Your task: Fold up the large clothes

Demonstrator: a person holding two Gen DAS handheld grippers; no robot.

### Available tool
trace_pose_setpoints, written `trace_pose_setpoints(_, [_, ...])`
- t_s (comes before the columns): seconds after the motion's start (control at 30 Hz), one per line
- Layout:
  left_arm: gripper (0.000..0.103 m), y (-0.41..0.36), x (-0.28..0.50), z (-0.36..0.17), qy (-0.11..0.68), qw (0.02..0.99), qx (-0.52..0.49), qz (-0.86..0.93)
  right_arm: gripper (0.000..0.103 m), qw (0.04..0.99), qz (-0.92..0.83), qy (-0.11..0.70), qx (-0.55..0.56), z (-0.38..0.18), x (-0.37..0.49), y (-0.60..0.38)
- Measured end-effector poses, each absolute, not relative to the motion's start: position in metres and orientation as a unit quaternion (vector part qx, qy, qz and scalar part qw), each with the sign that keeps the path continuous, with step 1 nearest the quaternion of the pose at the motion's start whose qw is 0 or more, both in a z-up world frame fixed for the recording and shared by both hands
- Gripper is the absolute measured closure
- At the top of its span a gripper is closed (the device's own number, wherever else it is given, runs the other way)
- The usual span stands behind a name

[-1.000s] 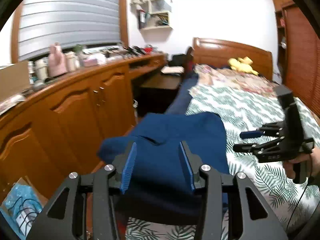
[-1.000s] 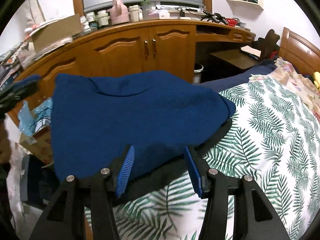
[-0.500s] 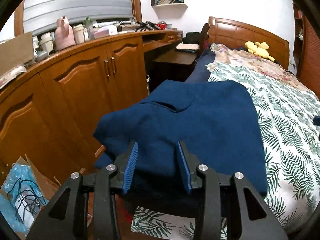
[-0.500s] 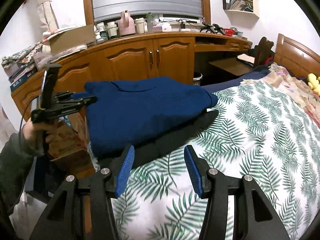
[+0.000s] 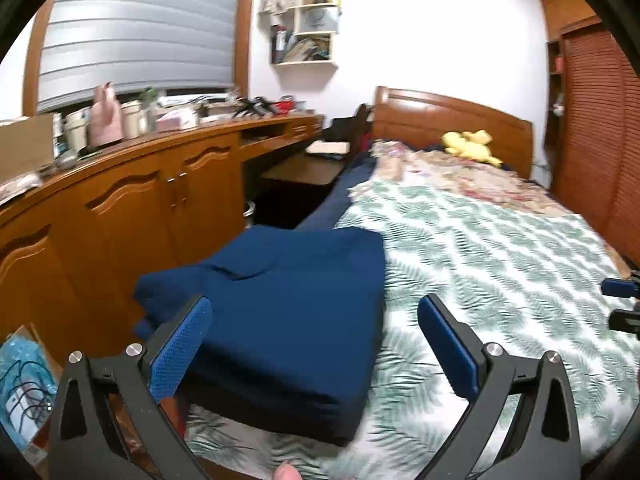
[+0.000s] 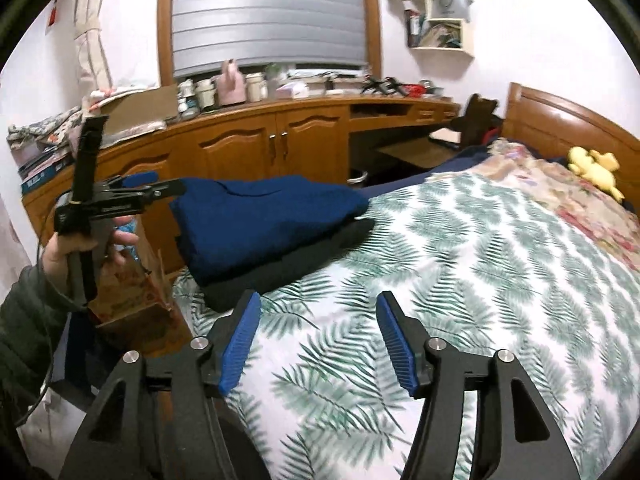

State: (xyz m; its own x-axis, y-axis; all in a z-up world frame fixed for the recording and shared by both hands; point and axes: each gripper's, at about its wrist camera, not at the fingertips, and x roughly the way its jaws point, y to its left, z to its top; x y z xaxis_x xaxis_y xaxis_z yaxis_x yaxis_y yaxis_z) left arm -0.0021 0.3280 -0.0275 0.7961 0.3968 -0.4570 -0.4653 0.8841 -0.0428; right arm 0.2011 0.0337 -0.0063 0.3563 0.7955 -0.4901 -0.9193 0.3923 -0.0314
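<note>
Near the left edge of the bed (image 5: pixel 500 264), the left view shows the folded blue garment (image 5: pixel 288 300) with the left hand-held gripper (image 5: pixel 316 344) opening wide, empty; from the right view, the right hand-held gripper (image 6: pixel 318 340) opens over bare sheet, so the garment's overhanging corner could slide floorward

A bedroom with white walls (image 5: pixel 420 40): wooden cabinets (image 5: pixel 160 208) at nine o'clock beneath a shuttered window (image 5: pixel 136 28), a wooden headboard (image 5: pixel 452 124) at twelve o'clock
</note>
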Motion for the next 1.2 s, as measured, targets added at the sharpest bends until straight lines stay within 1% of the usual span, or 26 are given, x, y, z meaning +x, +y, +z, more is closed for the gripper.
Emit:
trace_pose_setpoints(0.07, [0.0, 0.305, 0.0, -0.023, 0.221, 0.949, -0.066, 0.216, 0.032, 0.817, 0.52, 0.204, -0.145, -0.005, 0.195, 0.013])
trace_pose_setpoints(0.13, [0.0, 0.284, 0.003, -0.021, 0.217, 0.953, -0.059, 0.201, 0.028, 0.831, 0.499, 0.2, -0.143, -0.005, 0.189, -0.008])
trace_pose_setpoints(0.27, [0.0, 0.235, 0.011, -0.027, 0.221, 0.961, -0.049, 0.161, 0.024, 0.854, 0.466, 0.197, -0.122, -0.006, 0.172, -0.052])
trace_pose_setpoints(0.57, [0.0, 0.121, 0.02, -0.041, 0.23, 0.969, -0.053, 0.071, 0.021, 0.893, 0.394, 0.194, -0.104, -0.008, 0.122, -0.132])
trace_pose_setpoints(0.67, [0.0, 0.088, 0.023, -0.039, 0.236, 0.969, -0.051, 0.055, 0.021, 0.906, 0.367, 0.189, -0.088, -0.004, 0.108, -0.158])
trace_pose_setpoints(0.83, [0.0, 0.032, 0.021, -0.031, 0.223, 0.974, -0.032, 0.024, 0.021, 0.931, 0.315, 0.173, -0.058, -0.002, 0.075, -0.2])
trace_pose_setpoints(1.03, [0.0, -0.01, 0.018, -0.023, 0.217, 0.976, -0.018, 0.006, 0.021, 0.952, 0.266, 0.15, -0.02, 0.0, 0.026, -0.233])
trace_pose_setpoints(1.2, [0.0, -0.026, 0.009, -0.015, 0.215, 0.976, -0.033, -0.02, 0.021, 0.964, 0.234, 0.123, 0.007, -0.002, -0.009, -0.247])
